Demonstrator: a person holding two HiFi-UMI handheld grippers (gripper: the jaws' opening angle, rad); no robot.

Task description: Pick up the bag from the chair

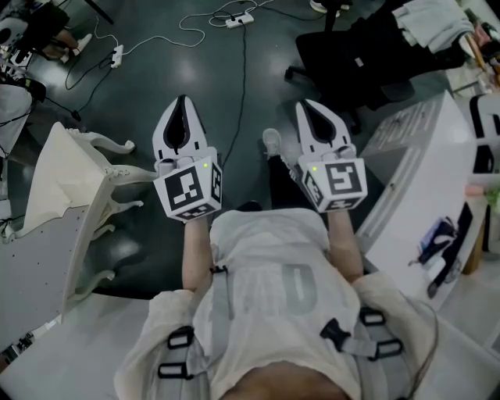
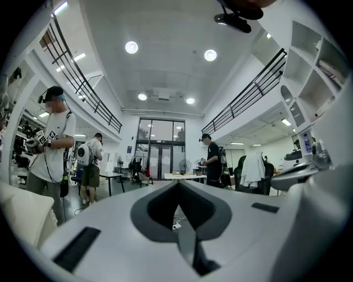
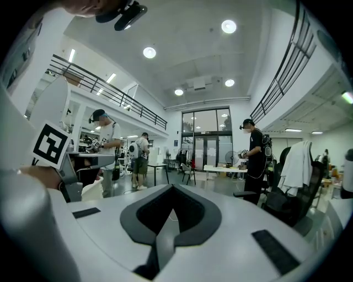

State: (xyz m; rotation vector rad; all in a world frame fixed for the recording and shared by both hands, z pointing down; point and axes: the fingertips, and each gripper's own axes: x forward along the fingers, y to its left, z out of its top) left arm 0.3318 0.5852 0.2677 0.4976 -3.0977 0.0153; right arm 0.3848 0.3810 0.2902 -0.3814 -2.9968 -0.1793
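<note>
bag (image 1: pixel 353 55) dark on black chair (image 1: pixel 394 90), left tongs (image 1: pixel 183 100) and right tongs (image 1: pixel 305 104) both closed, empty

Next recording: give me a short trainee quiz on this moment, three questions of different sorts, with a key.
1. True or false: the left tongs and the right tongs are both shut and empty.
2. What is draped on the black office chair? A a pale fabric item; B a red box; C nothing.
3. On which side of the head view is the white chair with curly carved legs?
Key: 1 true; 2 A; 3 left.
</note>
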